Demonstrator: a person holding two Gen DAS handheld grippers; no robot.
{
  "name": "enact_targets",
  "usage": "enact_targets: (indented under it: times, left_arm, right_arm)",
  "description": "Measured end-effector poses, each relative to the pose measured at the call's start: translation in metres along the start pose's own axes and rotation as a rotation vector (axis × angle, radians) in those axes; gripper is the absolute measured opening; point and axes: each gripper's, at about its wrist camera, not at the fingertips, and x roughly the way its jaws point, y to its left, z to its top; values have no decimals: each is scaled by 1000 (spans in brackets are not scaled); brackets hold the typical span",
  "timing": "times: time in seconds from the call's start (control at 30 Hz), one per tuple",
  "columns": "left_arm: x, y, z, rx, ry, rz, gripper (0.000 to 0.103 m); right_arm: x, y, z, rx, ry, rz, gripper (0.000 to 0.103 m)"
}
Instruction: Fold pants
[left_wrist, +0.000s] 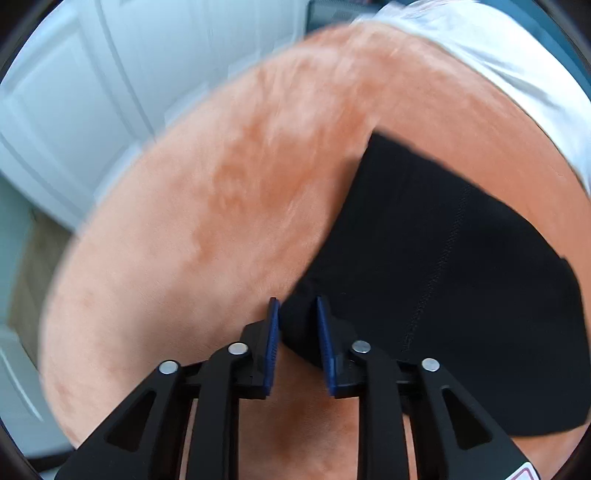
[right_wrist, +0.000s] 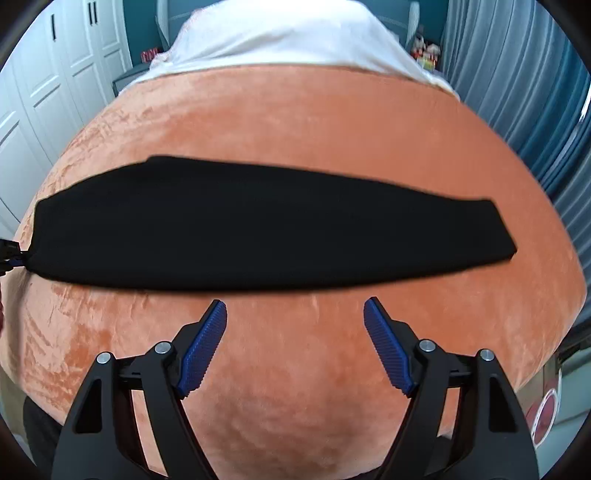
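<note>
Blue pads of the left gripper (left_wrist: 297, 325) are pinched on a corner of the black pants (right_wrist: 258, 225), right at their left end. Over on the right gripper (right_wrist: 295, 332), jaws spread wide, nothing between them, hovering just short of the pants. Pants lie long and flat across the orange blanket (right_wrist: 295, 118); white bedding (right_wrist: 280, 37) beyond.

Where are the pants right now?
The black pants lie in a long strip across the orange blanket, just beyond the open right tongs; the left tongs pinch their left end.
</note>
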Motion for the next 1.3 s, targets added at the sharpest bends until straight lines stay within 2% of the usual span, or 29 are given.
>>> enact_targets:
  times: [0.07, 0.13, 0.17, 0.23, 0.27, 0.33, 0.37, 0.4, 0.47, 0.5, 0.6, 0.7, 0.83, 0.87, 0.9, 0.93, 0.97, 1.03, 1.1, 1.2, 1.27, 1.3]
  left_arm:
    - [-17, -4, -4, 19, -36, 63, 22]
    - [-34, -6, -6, 19, -68, 129, 28]
    - [-46, -4, -10, 3, -82, 146, 34]
    - [-63, -3, -10, -35, -106, 146, 38]
    - [-75, -5, -12, -52, -124, 130, 41]
    - [-90, -17, -17, -59, -141, 56, 48]
    - [-95, -24, -20, -47, -141, 32, 54]
    - [-93, -38, -18, -19, -129, 20, 62]
    - [-82, -59, -15, 4, -104, 31, 63]
    - [-72, -71, -15, 31, -86, 41, 63]
    - [-50, -89, -28, 80, -39, 96, 63]
    - [-31, -88, -36, 83, 9, 82, 63]
    - [-9, -77, -49, 69, 90, 53, 64]
    - [-5, -75, -50, 67, 94, 49, 68]
    - [-3, -73, -52, 60, 90, 51, 74]
    - [-3, -70, -54, 56, 74, 50, 76]
    - [-3, -70, -54, 63, 66, 49, 77]
    - [-3, -71, -55, 71, 59, 52, 78]
    - [-3, -70, -57, 70, 54, 49, 78]
    - [-3, -71, -59, 67, 43, 54, 79]
    - [-4, -74, -58, 68, 40, 64, 78]
    - [-6, -76, -58, 72, 39, 67, 78]
  right_arm:
    - [-1, -3, -2, 7, -2, 6, 75]
    - [2, -6, -6, -10, 0, -19, 77]
    - [6, -9, -6, -7, 11, -27, 77]
    - [11, -18, -5, 28, 22, 14, 76]
    - [13, -20, -1, 42, 17, 38, 69]
    - [21, -18, 15, 42, 20, 95, 45]
    - [27, -13, 25, 43, 27, 129, 43]
    - [33, -7, 36, 47, 34, 165, 43]
    - [49, 21, 65, 17, 50, 254, 43]
    - [58, 47, 81, -49, 55, 273, 43]
    - [77, 107, 107, -190, 26, 278, 42]
    - [113, 167, 132, -304, 32, 260, 41]
    - [174, 221, 167, -308, 88, 241, 38]
    - [189, 231, 173, -301, 110, 228, 38]
    - [200, 237, 175, -302, 127, 214, 38]
    - [219, 244, 178, -313, 156, 190, 38]
    - [224, 249, 182, -320, 145, 179, 38]
    - [223, 258, 192, -320, 133, 170, 38]
    - [202, 254, 193, -293, 87, 207, 38]
    - [183, 242, 172, -275, 73, 243, 38]
    - [203, 241, 151, -307, 129, 208, 37]
    - [203, 239, 146, -316, 100, 213, 37]
